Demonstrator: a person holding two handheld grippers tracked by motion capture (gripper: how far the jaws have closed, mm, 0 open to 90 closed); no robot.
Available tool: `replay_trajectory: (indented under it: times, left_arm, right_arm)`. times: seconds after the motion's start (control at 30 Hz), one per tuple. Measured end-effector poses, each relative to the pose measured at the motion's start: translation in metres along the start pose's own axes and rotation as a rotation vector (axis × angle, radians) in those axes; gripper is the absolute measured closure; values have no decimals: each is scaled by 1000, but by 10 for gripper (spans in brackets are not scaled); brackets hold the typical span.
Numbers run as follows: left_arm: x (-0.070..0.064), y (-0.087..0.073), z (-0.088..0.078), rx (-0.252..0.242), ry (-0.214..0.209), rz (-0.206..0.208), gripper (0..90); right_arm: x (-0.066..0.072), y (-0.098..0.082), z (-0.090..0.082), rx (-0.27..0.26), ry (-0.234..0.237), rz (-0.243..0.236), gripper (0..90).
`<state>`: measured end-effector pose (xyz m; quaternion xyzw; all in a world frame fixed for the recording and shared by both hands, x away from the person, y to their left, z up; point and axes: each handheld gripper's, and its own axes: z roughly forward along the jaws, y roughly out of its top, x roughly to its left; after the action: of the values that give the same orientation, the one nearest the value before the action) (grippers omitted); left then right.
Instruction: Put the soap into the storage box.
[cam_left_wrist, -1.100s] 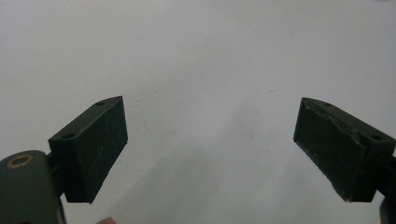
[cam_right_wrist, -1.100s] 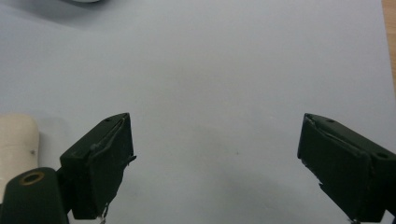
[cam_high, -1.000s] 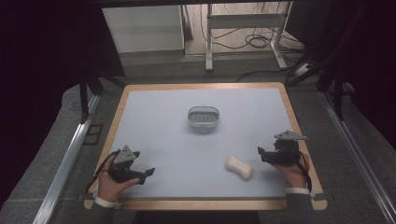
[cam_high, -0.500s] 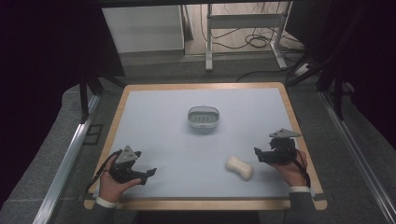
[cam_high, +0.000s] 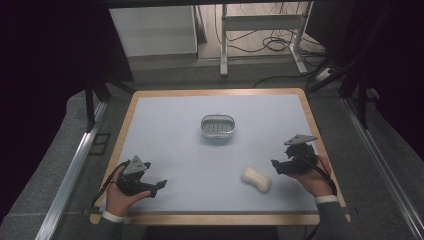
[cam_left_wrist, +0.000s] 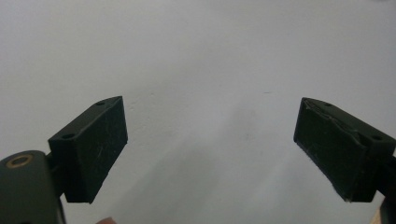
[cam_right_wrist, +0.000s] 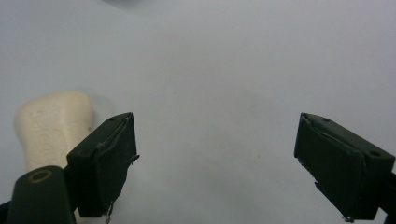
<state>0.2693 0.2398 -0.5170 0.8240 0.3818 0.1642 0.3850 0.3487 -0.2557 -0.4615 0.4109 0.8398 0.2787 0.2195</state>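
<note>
Bench (cam_high: 165, 130): pale blue-grey top with a wooden rim
Left gripper (cam_high: 159, 186): near the front left corner, held in the person's left hand (cam_high: 120, 197), jaws wide apart over bare bench, holding nothing
Right gripper (cam_high: 276, 165): near the right edge, in the right hand (cam_high: 315, 175), jaws wide apart, empty
Soap bar (cam_high: 257, 179): cream, lying on the bench just beside the right gripper, outside its left jaw in the right gripper view
Metal dish (cam_high: 217, 126): oval, slotted, mid-bench, well apart from the soap bar

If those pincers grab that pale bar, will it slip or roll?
The soap bar looks solid and smooth, so it would probably stay stiff but might slip between the jaws. Its rounded, waisted shape lies flat on the table, so a push would likely slide it, not roll it.
</note>
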Motion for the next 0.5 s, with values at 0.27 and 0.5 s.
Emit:
replay_trajectory:
  times: [0.27, 0.5]
  left_arm:
    - [-1, 0, 1, 8, -8, 5, 102]
    - [-1, 0, 1, 14, -13, 10, 102]
  right_arm:
    - [5, 14, -6, 4, 53, -37, 146]
    - [19, 20, 0, 62, 78, -109, 179]
